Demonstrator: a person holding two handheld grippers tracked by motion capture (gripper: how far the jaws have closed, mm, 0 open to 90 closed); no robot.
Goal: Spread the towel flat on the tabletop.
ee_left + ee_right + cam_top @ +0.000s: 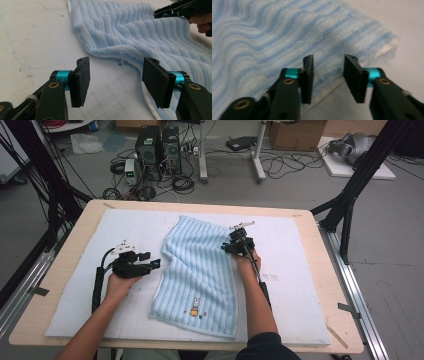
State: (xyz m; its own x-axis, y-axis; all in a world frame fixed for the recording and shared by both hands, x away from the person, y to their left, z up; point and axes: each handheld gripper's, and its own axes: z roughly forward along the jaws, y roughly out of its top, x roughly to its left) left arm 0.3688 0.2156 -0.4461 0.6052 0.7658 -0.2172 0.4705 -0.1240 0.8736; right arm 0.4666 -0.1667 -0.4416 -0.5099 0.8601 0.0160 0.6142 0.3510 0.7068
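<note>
L gripper (156, 263) sits on the white mat (75, 285) just left of the blue striped towel (200, 270), jaws wide apart, nothing btwn them, towel edge just ahead. Towel lies rumpled mid-mat. R gripper (226, 248) at towel's right edge, jaws apart over the hem, not clamped.

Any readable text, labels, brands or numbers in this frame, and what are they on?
None can be read.
Towel: a small embroidered rabbit picture near its front edge, no lettering.
Cardboard box on the floor behind the table: any print is too small to tell.
Computer towers: no legible badge.
</note>
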